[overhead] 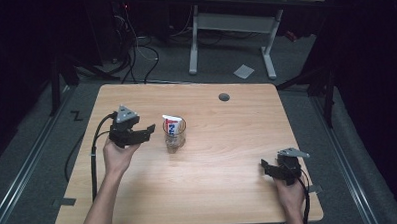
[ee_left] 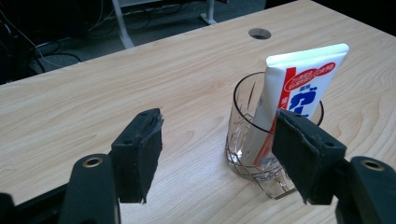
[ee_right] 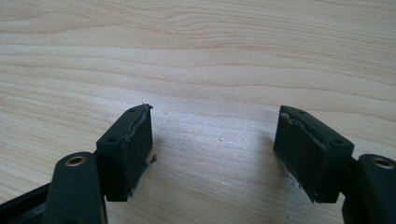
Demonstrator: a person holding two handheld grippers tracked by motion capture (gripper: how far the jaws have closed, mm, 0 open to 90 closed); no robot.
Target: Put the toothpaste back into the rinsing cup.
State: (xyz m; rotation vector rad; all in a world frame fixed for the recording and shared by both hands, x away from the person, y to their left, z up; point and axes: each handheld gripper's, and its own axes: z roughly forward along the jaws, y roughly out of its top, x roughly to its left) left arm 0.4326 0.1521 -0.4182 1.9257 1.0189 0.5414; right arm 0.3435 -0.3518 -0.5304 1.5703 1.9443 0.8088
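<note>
A: L gripper (overhead: 146, 130) status?

B: Jaws apart, nothing btwn them. Sits just left of the glass (overhead: 175, 135) in high view, not touching. In left gripper view its right pad overlaps the glass (ee_left: 254, 135) in frame, but the gap itself shows bare table (ee_left: 140, 79).

A: Glass contents?

B: Toothpaste tube (overhead: 171, 125), white w/ red and blue print, standing in it, leaning on the rim. Glass upright, around mid-table, a bit left of center.

A: R gripper (overhead: 268, 168)?

B: Also spread wide, empty. Near the table's front right corner, well apart from the glass. Right gripper view: just wood (ee_right: 210, 70) btwn pads.
</note>
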